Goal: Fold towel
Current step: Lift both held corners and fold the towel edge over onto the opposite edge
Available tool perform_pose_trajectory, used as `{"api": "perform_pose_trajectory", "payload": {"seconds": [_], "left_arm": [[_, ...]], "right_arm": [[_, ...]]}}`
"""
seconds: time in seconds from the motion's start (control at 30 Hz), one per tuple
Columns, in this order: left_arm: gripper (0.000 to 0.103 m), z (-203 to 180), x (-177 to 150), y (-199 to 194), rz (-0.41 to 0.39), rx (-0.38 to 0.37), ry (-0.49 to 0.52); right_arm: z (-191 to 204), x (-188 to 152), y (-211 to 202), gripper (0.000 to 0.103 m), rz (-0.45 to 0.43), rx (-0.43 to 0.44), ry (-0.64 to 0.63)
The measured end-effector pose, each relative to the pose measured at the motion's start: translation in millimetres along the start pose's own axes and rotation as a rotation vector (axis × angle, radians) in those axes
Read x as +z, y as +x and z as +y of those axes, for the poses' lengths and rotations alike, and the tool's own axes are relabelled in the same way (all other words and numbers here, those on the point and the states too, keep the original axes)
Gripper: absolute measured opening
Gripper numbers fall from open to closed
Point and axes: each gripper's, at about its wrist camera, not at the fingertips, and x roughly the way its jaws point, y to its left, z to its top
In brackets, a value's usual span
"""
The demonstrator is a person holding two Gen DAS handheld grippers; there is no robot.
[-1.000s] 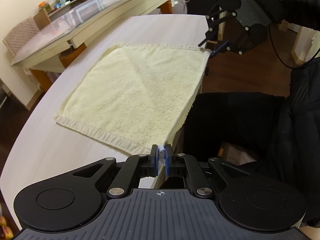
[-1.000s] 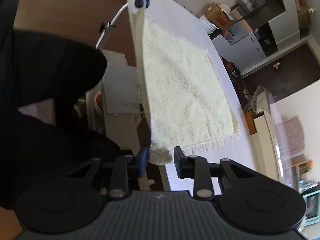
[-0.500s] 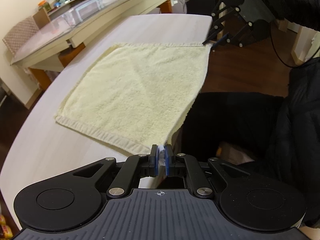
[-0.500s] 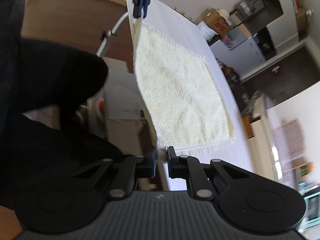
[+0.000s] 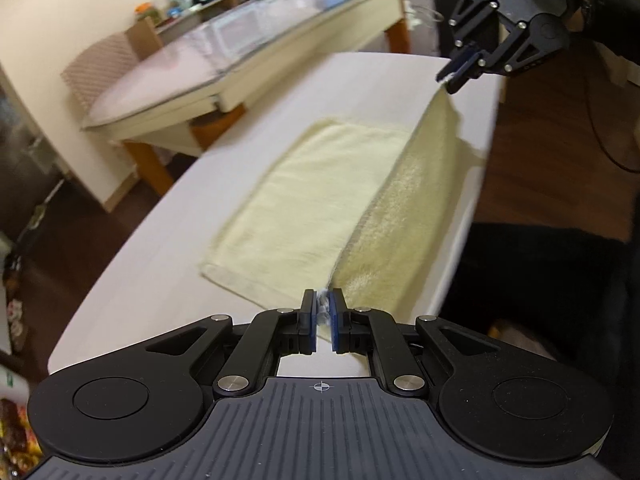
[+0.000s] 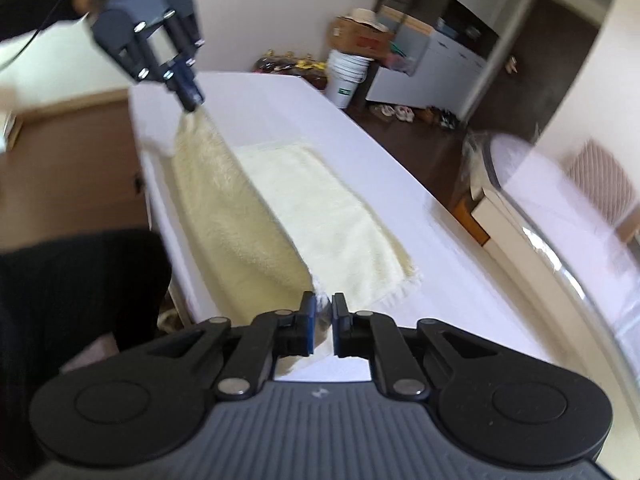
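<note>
A: Start with the counter (image 5: 168, 248). What's the risk there?

B: It's narrow, and the towel (image 5: 304, 200) lies with its far half flat on it while the near half is lifted into a steep sheet close to the near edge. If the flat half slides as the lifted edge is carried over, I'd expect the fold to land crooked or the far hem to creep off its line.

A: And the towel itself?

B: The raised edge sags a little between the two corners. If the hands drift apart unevenly, one corner could arrive ahead of the other and leave a skewed crease.

A: The claws?

B: The left claw (image 5: 322, 316) is pressed together on one near corner, with only a small tuft of hem between its pads. The right claw (image 6: 322, 316) is likewise pinching the other corner. Both bites look shallow, so a tug could pull the hem free, dropping that side.
</note>
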Motion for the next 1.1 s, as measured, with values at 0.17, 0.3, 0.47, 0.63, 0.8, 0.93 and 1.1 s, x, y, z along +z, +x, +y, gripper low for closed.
{"api": "perform_pose_trajectory", "payload": {"seconds": [0.17,0.3,0.47,0.63,0.8,0.93,1.1], "left_arm": [[0.007,34,9,27,-0.006,0.001,-0.053],[0.007,62,15,44,0.002,0.001,-0.094],[0.007,90,17,62,0.006,-0.005,-0.137],[0.007,103,19,80,0.009,-0.006,-0.15],[0.007,109,19,85,0.005,-0.004,-0.162],[0.007,111,18,84,0.0,-0.005,-0.163],[0.007,116,17,91,0.011,0.013,-0.182]], "right_arm": [[-28,13,30,0.008,0.027,0.028,0.051],[-61,25,56,0.008,0.038,0.061,0.13],[-88,26,78,0.008,0.053,0.096,0.215],[-100,17,101,0.008,0.069,0.111,0.269],[-108,6,96,0.008,0.05,0.116,0.306],[-116,1,83,0.008,0.015,0.117,0.353],[-121,-4,86,0.008,0.017,0.099,0.402]]}}
